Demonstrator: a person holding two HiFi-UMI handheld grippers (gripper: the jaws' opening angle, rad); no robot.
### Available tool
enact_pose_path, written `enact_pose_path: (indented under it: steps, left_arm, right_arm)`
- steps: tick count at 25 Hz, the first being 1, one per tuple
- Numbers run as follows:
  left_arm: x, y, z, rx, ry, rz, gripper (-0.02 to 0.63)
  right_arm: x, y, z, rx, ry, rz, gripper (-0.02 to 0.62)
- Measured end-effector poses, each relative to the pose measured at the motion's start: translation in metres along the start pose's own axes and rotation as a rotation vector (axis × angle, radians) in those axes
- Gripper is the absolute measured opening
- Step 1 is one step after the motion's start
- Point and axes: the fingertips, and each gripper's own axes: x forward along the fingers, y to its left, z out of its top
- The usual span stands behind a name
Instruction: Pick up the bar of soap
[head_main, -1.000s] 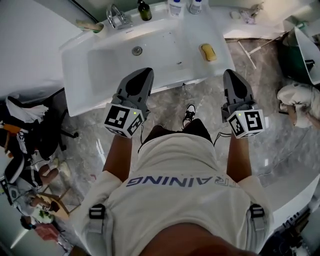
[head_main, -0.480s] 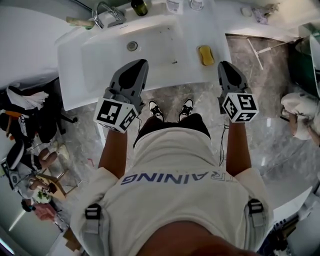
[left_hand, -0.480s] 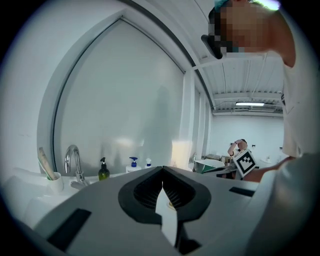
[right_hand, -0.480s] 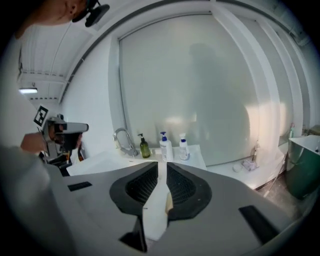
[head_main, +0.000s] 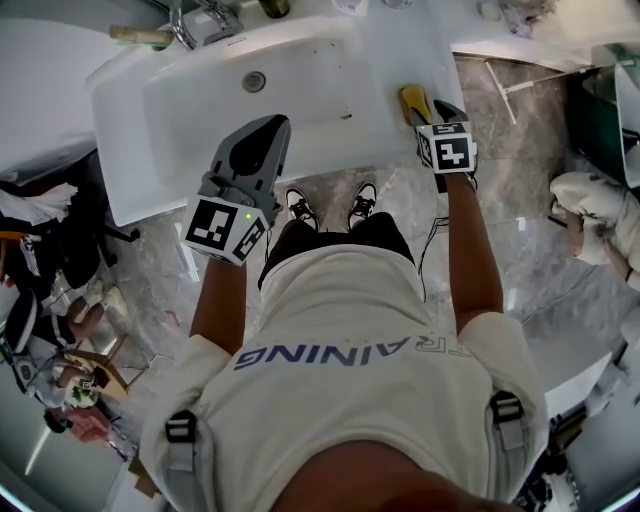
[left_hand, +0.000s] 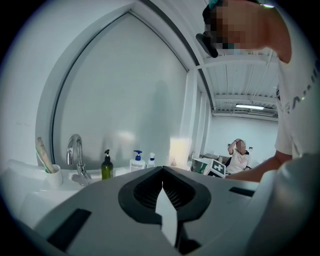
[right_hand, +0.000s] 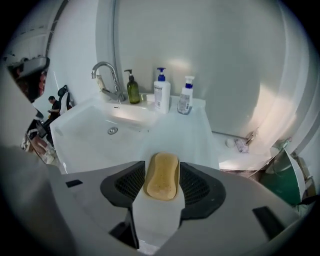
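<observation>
As right gripper jaws, just opened, flank yellow soap bar untouched, off-centre closing could squirt it off basin ledge; left gripper closed, empty.

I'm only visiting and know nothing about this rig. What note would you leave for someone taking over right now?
Left tongs: shut, empty, held over the front of the sink.
Right tongs: open, jaws just opened, tilted down at the bar of soap, which shows between them, not gripped.
Soap: lying on the sink's flat rim, on the person's right.
Done: the approach is lined up.
Left: lower, close on the soap, lift.
</observation>
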Motion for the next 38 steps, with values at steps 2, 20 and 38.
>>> enact_pose_path:
  steps: [2, 20, 38]
  left_arm:
    - [0.0, 0.004, -0.005, -0.016, 0.009, 0.003, 0.009]
    - [0.004, 0.026, -0.017, -0.049, 0.032, 0.006, 0.009]
    - [0.005, -0.004, 0.017, 0.045, -0.001, -0.048, 0.009]
  right_arm:
    - [0.017, -0.002, -0.006, -0.005, 0.038, -0.005, 0.204]
    - [0.058, -0.01, -0.011, -0.001, 0.221, -0.059, 0.198]
    - [-0.1, 0.011, 0.083, 0.075, -0.402, -0.02, 0.196]
